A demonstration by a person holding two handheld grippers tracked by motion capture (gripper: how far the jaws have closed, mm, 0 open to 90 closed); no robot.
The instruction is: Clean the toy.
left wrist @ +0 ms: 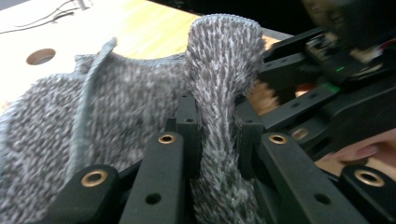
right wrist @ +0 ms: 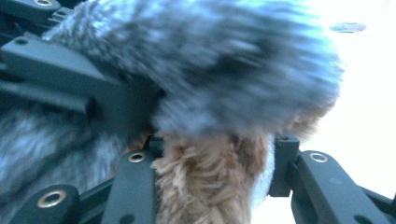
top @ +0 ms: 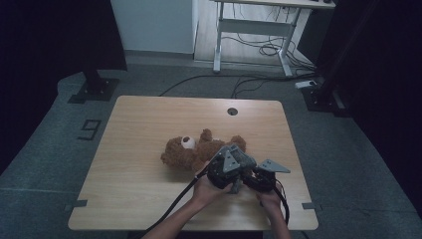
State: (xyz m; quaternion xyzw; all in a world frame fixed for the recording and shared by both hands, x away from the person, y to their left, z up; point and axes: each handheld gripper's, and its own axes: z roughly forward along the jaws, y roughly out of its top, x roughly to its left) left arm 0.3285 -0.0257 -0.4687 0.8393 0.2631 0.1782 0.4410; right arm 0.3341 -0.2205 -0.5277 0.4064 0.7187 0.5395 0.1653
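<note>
A brown teddy bear (top: 191,149) lies on its back in the middle of the wooden table (top: 139,149), its head toward the left. A grey knit garment (left wrist: 140,107) covers its lower body. My left gripper (left wrist: 218,135) is shut on a raised fold of that knit, which stands up between the jaws. In the high view the left gripper (top: 234,162) sits at the bear's lower end, close beside the right gripper (top: 259,174). My right gripper (right wrist: 212,154) is shut on a brown furry limb (right wrist: 205,186) of the bear, under the blurred grey knit (right wrist: 224,60).
A round cable hole (top: 232,111) lies near the table's far edge. Beyond the table stands a white desk frame (top: 254,30) with cables on the floor. Dark stands flank the table at the left (top: 94,84) and right (top: 323,94).
</note>
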